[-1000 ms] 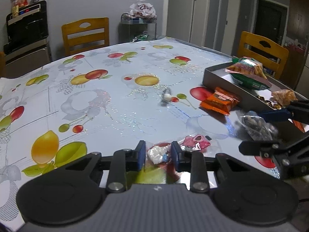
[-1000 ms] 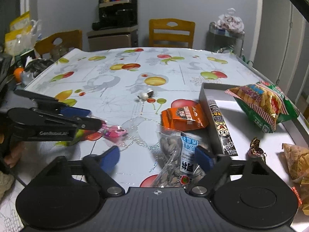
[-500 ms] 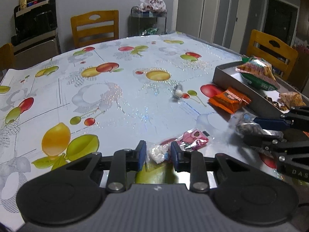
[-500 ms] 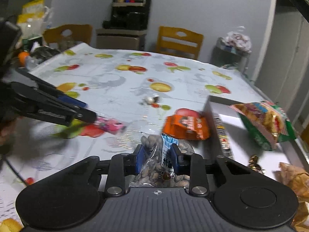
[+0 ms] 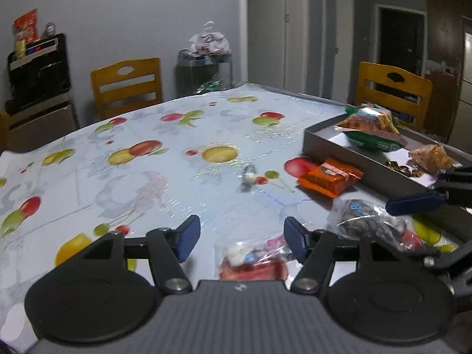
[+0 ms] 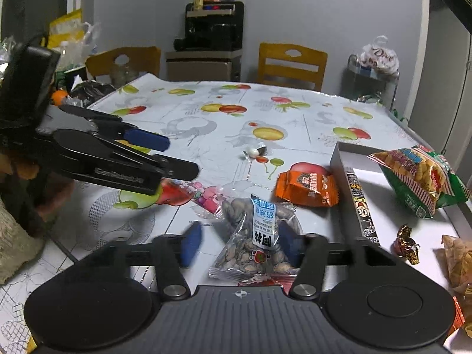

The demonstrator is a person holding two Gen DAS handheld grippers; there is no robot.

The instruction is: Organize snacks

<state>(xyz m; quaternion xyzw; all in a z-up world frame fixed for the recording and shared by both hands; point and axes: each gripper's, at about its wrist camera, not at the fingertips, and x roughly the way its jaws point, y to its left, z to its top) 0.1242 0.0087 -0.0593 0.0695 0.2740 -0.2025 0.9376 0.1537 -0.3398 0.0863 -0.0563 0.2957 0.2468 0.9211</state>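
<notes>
the table wears a glossy fruit-print cloth. between the right fingers lies a clear bag of seeds; just beyond the left one, a pink candy packet. ahead of the right finger sits an orange packet, touching the grey tray. farther out from the tips, a small wrapped sweet rests alone.

left gripper opened, released candy packet; right gripper opened, released seed bag
</notes>
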